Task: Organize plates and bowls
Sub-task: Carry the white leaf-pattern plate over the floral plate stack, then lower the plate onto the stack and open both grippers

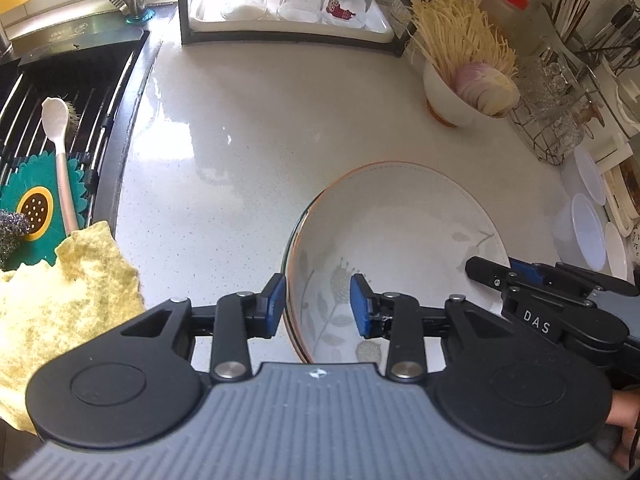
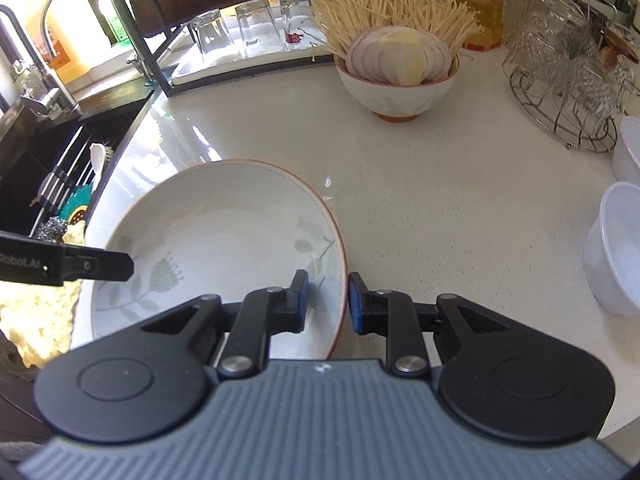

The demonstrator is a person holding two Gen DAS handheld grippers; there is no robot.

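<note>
left gripper (image 1: 318, 306) and right gripper (image 2: 328, 302) both straddle the plate (image 1: 400, 216) rim, jaws released, pads clear. plate sits on the counter (image 1: 240, 140). looks just set down; bowl (image 2: 396, 96) of onion not yet moved.

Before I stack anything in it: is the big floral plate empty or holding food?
Empty. The floral plate shows its bare white inside and leaf pattern in both wrist views, nothing in it.

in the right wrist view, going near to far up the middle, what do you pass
right tool straddling the rim of the floral plate → bare counter → bowl of sliced onion → bunch of enoki mushrooms
</note>
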